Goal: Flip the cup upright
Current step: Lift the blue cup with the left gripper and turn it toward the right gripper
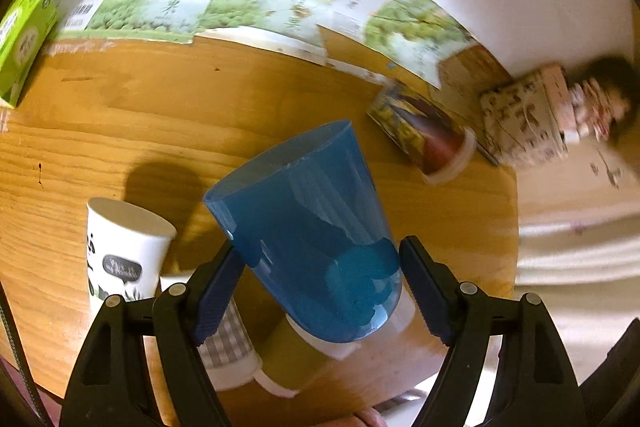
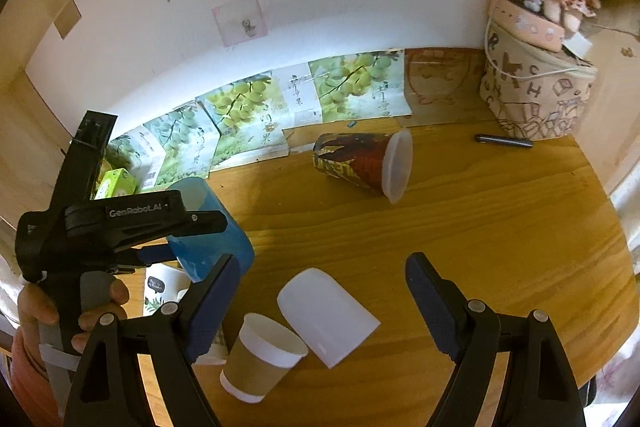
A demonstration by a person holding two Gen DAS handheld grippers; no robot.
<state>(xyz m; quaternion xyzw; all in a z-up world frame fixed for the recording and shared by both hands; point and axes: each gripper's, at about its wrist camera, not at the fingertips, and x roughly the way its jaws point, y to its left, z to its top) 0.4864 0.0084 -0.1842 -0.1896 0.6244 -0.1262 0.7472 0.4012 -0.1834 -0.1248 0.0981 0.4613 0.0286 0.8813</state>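
Note:
A translucent blue cup point(image 1: 316, 231) is held in my left gripper point(image 1: 320, 267), tilted with its open mouth up and away, above the wooden table point(image 1: 160, 115). The left fingers point(image 1: 218, 291) press its lower sides. From the right wrist view the same blue cup point(image 2: 208, 227) hangs in the left gripper point(image 2: 168, 239) at the left. My right gripper point(image 2: 320, 295) is open and empty above a white cup point(image 2: 326, 315) lying on its side.
A red patterned cup point(image 2: 360, 163) lies on its side at the back. A brown-sleeved paper cup point(image 2: 260, 359) and a white printed cup point(image 1: 120, 251) stand upright. A patterned bag point(image 2: 536, 95) with a doll sits back right. A pen point(image 2: 504, 140) lies near it.

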